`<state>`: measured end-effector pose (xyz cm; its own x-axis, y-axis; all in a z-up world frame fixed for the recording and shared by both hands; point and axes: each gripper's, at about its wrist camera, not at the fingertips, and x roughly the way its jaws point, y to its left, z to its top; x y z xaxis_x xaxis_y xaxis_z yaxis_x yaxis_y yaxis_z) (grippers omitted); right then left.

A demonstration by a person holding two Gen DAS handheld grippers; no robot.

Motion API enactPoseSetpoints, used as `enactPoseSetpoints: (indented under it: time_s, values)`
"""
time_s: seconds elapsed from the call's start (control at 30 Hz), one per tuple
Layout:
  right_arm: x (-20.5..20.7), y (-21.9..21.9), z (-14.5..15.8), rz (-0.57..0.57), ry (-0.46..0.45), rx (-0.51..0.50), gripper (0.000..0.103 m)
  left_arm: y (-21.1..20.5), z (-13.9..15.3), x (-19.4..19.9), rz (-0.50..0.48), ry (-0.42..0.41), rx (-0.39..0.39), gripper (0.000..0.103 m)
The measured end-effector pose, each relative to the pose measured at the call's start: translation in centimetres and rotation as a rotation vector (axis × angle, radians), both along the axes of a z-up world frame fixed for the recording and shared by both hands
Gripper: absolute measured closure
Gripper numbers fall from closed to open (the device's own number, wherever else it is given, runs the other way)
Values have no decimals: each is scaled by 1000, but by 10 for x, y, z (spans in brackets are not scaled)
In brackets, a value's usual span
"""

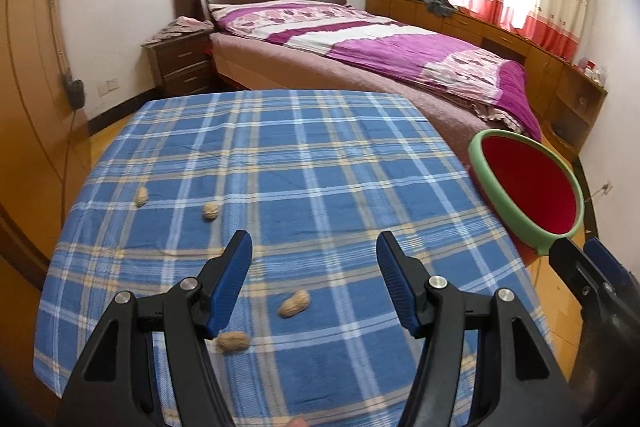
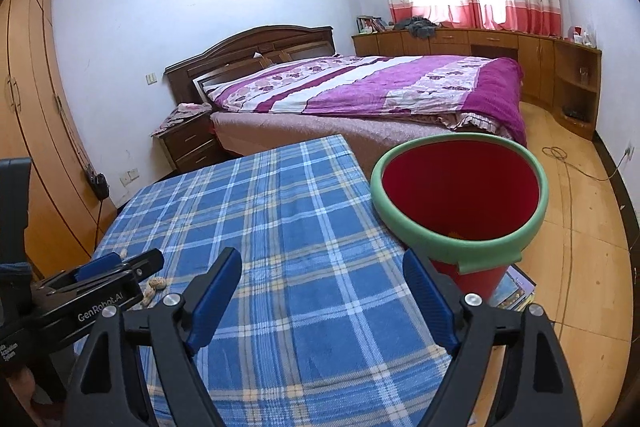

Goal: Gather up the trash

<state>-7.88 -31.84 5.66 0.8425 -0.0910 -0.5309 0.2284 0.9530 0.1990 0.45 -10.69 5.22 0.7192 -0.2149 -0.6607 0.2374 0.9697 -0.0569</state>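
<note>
Several peanuts lie on the blue plaid tablecloth: one under my left gripper, one by its left finger, and two farther left. The left gripper hovers over them, open, with nothing between its pads. A red bin with a green rim stands beside the table's right edge. My right gripper is wide open over the table's right part, its right finger close beside the bin, holding nothing. The bin and the right gripper show at the left wrist view's right.
Behind the table stands a bed with a purple quilt, and a nightstand to its left. A wardrobe lines the left wall and low cabinets run under the window. A cable lies on the wood floor.
</note>
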Motion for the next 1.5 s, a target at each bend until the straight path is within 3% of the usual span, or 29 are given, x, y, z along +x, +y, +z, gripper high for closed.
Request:
enactPoseSetpoints:
  time_s: [0.27, 0.8, 1.5]
  values:
    - [-1, 11, -12, 14, 0, -12, 18, 10, -10, -10, 39, -60, 35, 38]
    - [4, 19, -28, 13, 29, -30, 18, 20, -30, -10, 94, -75, 37, 38]
    - [4, 19, -29, 13, 32, -29, 18, 24, -32, -8, 117, -77, 33, 38]
